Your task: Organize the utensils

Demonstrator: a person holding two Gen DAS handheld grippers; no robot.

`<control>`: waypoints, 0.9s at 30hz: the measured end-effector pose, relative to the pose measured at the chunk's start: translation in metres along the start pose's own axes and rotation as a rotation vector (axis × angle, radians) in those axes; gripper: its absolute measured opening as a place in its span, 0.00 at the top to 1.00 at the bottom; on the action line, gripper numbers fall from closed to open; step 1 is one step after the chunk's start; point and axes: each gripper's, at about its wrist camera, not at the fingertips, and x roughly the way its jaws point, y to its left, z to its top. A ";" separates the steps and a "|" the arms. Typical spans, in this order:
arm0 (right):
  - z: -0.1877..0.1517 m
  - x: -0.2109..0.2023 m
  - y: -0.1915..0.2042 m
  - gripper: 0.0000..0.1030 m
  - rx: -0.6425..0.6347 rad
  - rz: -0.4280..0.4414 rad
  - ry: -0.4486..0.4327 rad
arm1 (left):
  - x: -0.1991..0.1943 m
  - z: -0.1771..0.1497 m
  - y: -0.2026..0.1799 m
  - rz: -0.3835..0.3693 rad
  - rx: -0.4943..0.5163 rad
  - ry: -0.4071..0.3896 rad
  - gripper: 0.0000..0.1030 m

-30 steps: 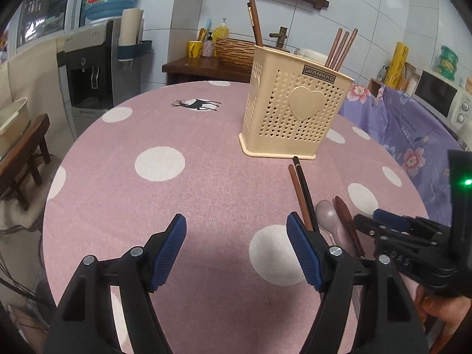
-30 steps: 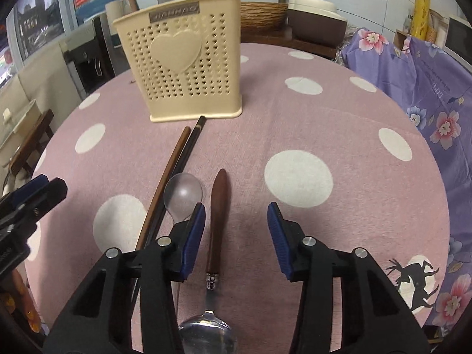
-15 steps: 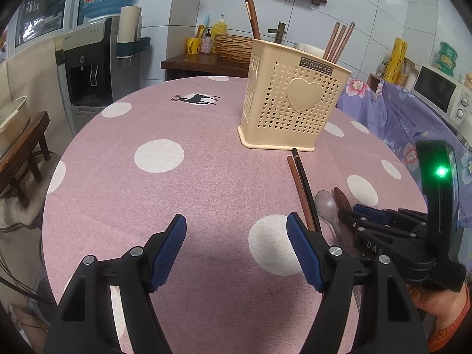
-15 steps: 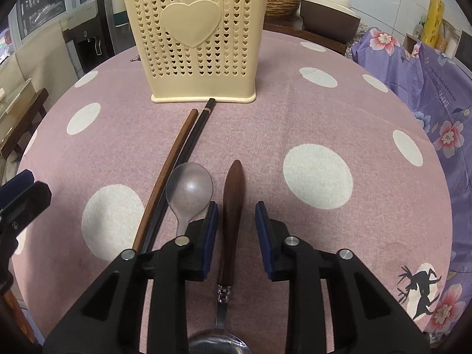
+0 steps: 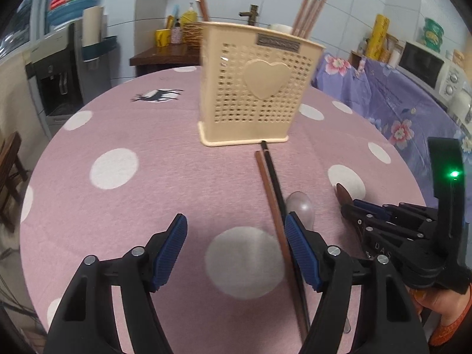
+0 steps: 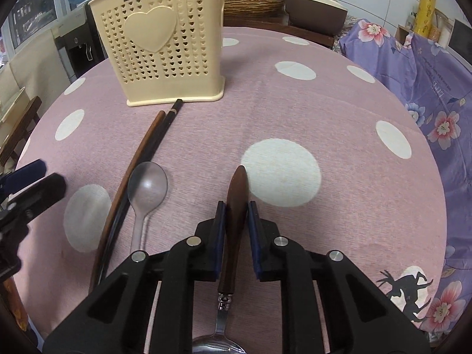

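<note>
A cream perforated utensil holder [image 6: 165, 47] with a heart stands on the pink dotted table [image 6: 295, 109]; it also shows in the left wrist view [image 5: 256, 94] with chopsticks in it. My right gripper [image 6: 237, 215] is shut on the brown wooden handle of a spoon [image 6: 236, 206], whose metal bowl points back under the gripper. A clear plastic spoon [image 6: 146, 191] and two chopsticks [image 6: 141, 159] lie to its left. My left gripper [image 5: 236, 236] is open and empty above the table, with the chopsticks [image 5: 274, 206] by its right finger.
A purple flowered cloth [image 6: 427, 88] covers furniture at the right. A water dispenser [image 5: 62, 67] stands at the left beyond the table. A wooden side table [image 5: 165, 56] with jars and a basket is behind the holder. A microwave [image 5: 424, 65] is at far right.
My right gripper has closed on the wooden spoon handle and shifted it slightly right, away from the clear spoon. My left gripper has moved closer to the holder, still open.
</note>
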 end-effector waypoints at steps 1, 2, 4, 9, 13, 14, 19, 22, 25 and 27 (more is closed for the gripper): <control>-0.001 -0.001 -0.001 0.84 0.001 0.001 -0.002 | 0.005 0.001 -0.004 0.008 0.016 0.011 0.39; -0.002 -0.001 -0.002 0.84 0.002 0.003 -0.005 | 0.008 0.000 -0.007 0.010 0.028 0.023 0.42; -0.003 -0.001 -0.004 0.84 0.006 0.009 -0.010 | 0.013 -0.003 -0.012 -0.009 0.037 0.052 0.44; -0.003 -0.001 -0.004 0.84 0.005 0.012 -0.019 | 0.015 -0.017 -0.016 -0.023 0.032 0.075 0.44; -0.003 -0.001 -0.004 0.84 0.010 0.012 -0.023 | 0.021 -0.020 -0.022 0.004 0.052 0.092 0.48; -0.004 -0.001 -0.004 0.84 0.011 0.013 -0.025 | 0.021 -0.021 -0.022 0.013 0.053 0.088 0.48; -0.004 -0.001 -0.004 0.84 0.015 0.013 -0.028 | 0.019 -0.023 -0.021 0.034 0.048 0.088 0.49; -0.004 -0.001 -0.004 0.84 0.015 0.008 -0.028 | 0.019 -0.023 -0.023 0.041 0.058 0.089 0.48; -0.004 -0.001 -0.003 0.84 0.018 0.005 -0.026 | 0.024 -0.020 -0.029 0.060 0.084 0.103 0.48; -0.004 -0.001 -0.004 0.84 0.022 0.007 -0.026 | 0.029 -0.017 -0.034 0.088 0.121 0.104 0.48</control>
